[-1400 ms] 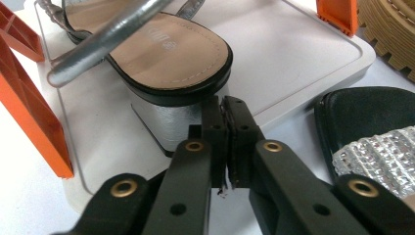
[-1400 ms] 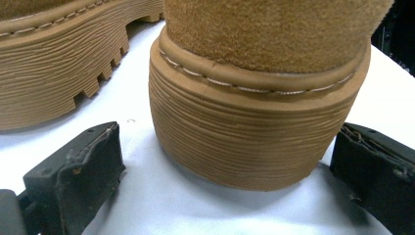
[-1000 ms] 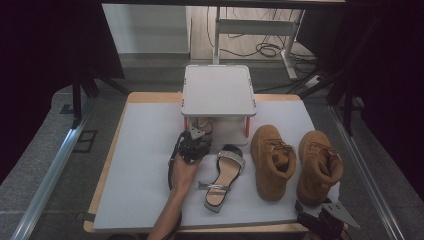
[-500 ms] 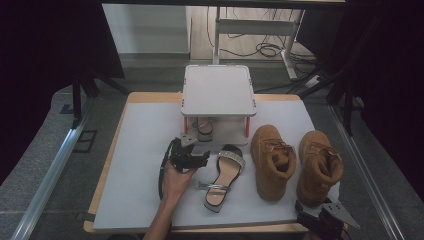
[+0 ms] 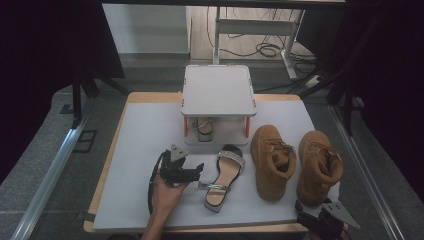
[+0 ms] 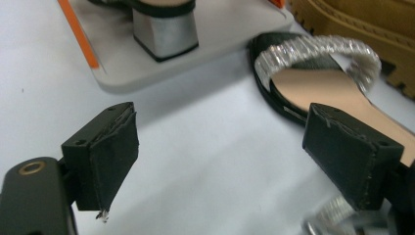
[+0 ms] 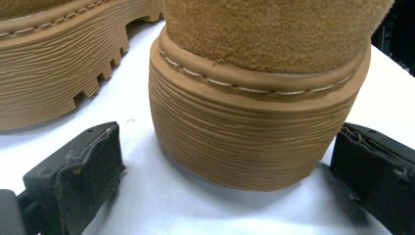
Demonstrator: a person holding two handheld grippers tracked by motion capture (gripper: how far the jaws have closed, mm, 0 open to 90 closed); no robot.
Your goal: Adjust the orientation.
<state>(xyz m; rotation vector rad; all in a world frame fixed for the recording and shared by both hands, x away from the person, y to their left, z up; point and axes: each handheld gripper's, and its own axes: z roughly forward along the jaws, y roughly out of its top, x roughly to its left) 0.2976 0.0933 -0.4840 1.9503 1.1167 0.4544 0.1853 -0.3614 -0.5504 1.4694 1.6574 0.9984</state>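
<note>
The sandal (image 5: 223, 179) lay flat on the worktop (image 5: 140, 150), just in front of the small rack (image 5: 218, 92), its jewelled strap toward the rack and its heel toward the person. A matching sandal (image 5: 204, 127) already stood on the rack's lower shelf, so the step in hand looked like fetching this 2nd one to join it. The left tool (image 5: 192, 172) sat just left of the sandal, level with its middle; its jaws had just been opening and stood wide, nothing between them. To grip well, it needed to slide sideways until the sole's edge lay between the pads (image 6: 115, 156), closing near the heel, where the shoe is stiffest, rather than on the loose strap. Right of the rack's front stood 2 tan boots (image 5: 292, 162). The right tool (image 5: 320, 220) waited behind the nearer boot's heel (image 7: 254, 142), jaws spread wide on either side, not touching it.
</note>
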